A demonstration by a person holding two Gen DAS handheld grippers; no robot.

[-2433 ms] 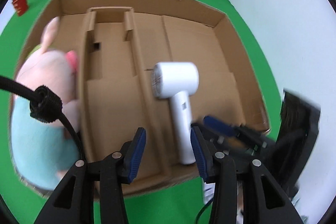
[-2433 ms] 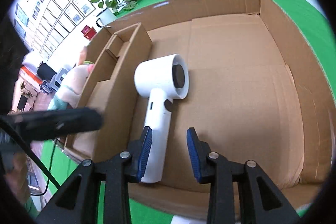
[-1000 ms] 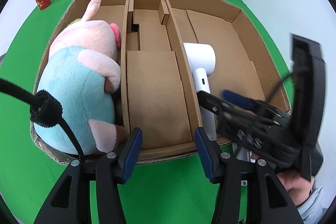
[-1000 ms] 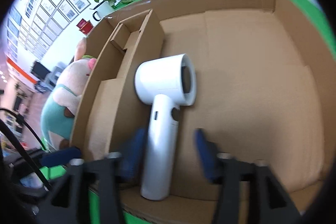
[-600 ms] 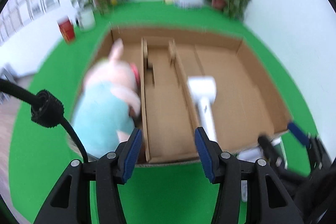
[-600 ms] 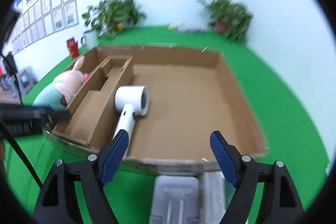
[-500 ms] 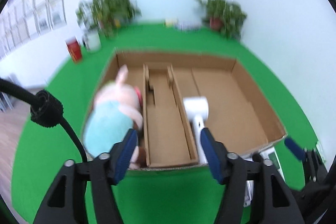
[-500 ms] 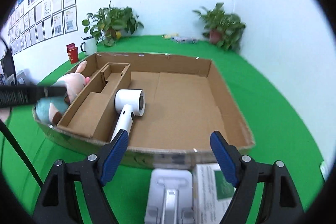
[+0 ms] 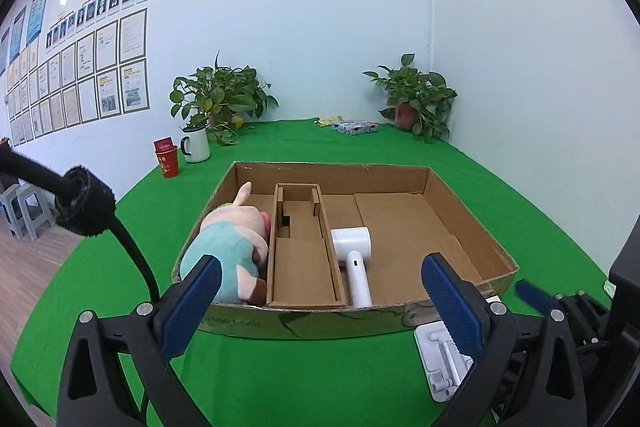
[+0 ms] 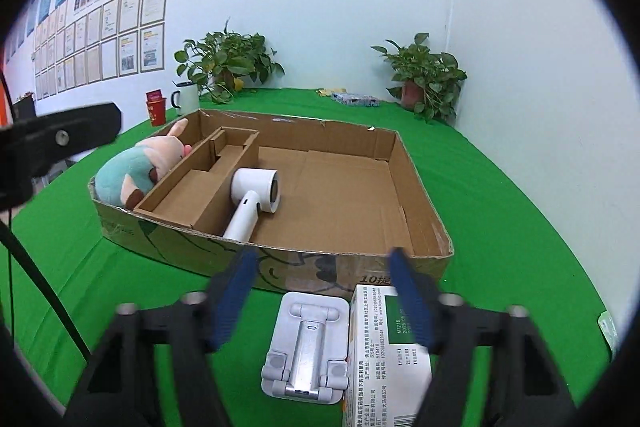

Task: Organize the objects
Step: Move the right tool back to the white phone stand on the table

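Note:
A shallow cardboard box [image 9: 372,323] [image 10: 280,269] lies on the green table. In it a white hair dryer [image 9: 354,259] [image 10: 256,201] lies beside a cardboard divider [image 9: 302,263], and a pig plush toy [image 9: 230,247] [image 10: 134,173] fills the left compartment. In front of the box lie a white folding stand [image 10: 308,343] [image 9: 438,355] and a white-green medicine box [image 10: 386,359]. My left gripper [image 9: 320,303] is open and empty, short of the box. My right gripper [image 10: 324,297] is open and empty above the stand.
A red cup [image 9: 167,161], a white mug [image 9: 196,145] and two potted plants [image 9: 222,99] [image 9: 418,103] stand at the table's back. A small printed packet [image 9: 354,127] lies near the far edge. White walls enclose the back and right.
Both grippers have pulled back out of the box and risen, and both have opened wide. The hair dryer stays in the box. The stand and medicine box have come into view.

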